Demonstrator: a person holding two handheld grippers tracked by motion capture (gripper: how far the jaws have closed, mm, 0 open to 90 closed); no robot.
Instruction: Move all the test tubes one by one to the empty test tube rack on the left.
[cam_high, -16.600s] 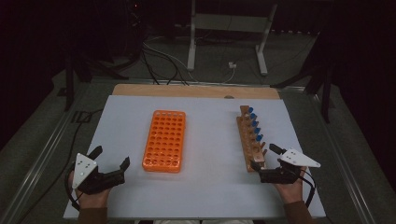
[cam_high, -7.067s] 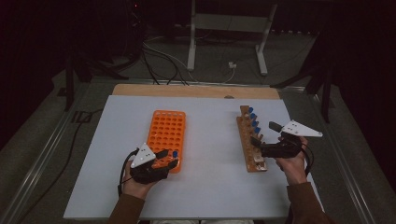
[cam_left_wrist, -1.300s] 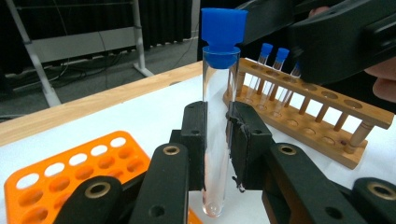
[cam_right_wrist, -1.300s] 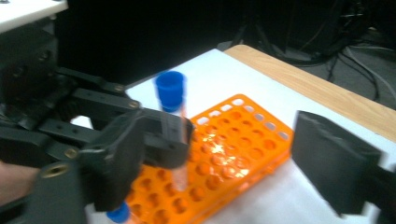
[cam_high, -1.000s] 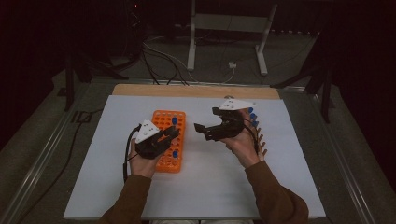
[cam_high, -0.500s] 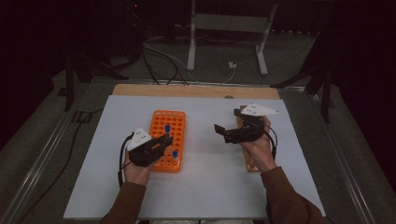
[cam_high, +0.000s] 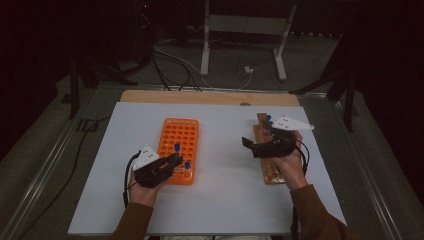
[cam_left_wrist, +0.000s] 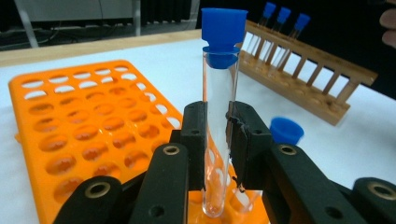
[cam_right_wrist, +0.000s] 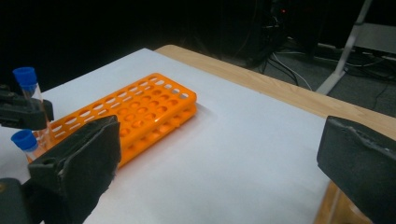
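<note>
My left gripper (cam_high: 172, 161) is shut on a clear test tube with a blue cap (cam_high: 176, 147), held upright at the near right corner of the orange rack (cam_high: 177, 131). In the left gripper view the pads grip the test tube (cam_left_wrist: 217, 116) at mid-height, and its lower end dips into a hole of the orange rack (cam_left_wrist: 84, 126). A second capped tube (cam_high: 187, 164) stands in the rack just beside it. My right gripper (cam_high: 248, 145) hovers open over the wooden rack (cam_high: 270, 172), its jaws wide apart with nothing between them in the right gripper view (cam_right_wrist: 219, 140).
Several blue-capped tubes (cam_high: 267, 119) stand at the far end of the wooden rack. The racks lie on a white sheet (cam_high: 220, 200) over a wooden table. Cables and a metal stand sit on the dark floor beyond the table's far edge.
My right gripper has drawn back to the right, away from the orange rack and over the wooden one. The left gripper with its tube has sunk slightly toward the rack's near end.
</note>
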